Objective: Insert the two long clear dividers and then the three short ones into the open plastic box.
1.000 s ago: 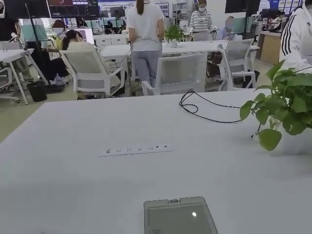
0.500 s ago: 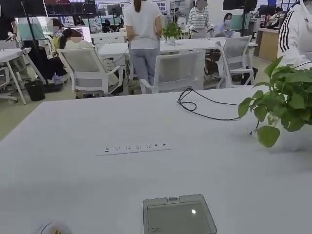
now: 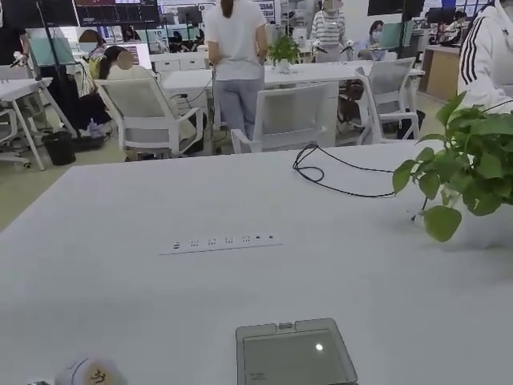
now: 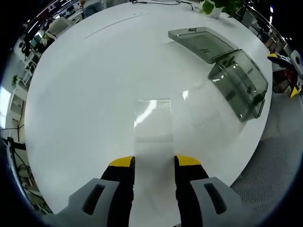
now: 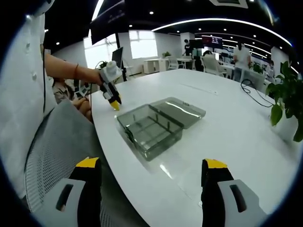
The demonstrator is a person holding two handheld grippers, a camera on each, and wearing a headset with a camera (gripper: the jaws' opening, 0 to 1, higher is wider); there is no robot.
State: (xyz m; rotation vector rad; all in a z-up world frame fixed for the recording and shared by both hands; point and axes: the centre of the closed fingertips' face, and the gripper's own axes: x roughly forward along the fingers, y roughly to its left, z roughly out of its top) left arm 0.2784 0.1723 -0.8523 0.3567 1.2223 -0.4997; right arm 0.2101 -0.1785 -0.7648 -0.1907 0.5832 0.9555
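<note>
Two tongs, both apart: left tongs (image 4: 154, 161) just behind a clear divider (image 4: 152, 118) flat on the table (image 4: 85, 94); right tongs (image 5: 151, 163) facing the open plastic box (image 5: 150, 130).

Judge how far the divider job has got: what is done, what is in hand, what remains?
Done: the plastic box stands open, lid laid flat; no divider looks fitted. In hand: nothing; the left gripper, fingers apart, points at clear dividers lying on the table; the right gripper is open. Left: all five insertions.
</note>
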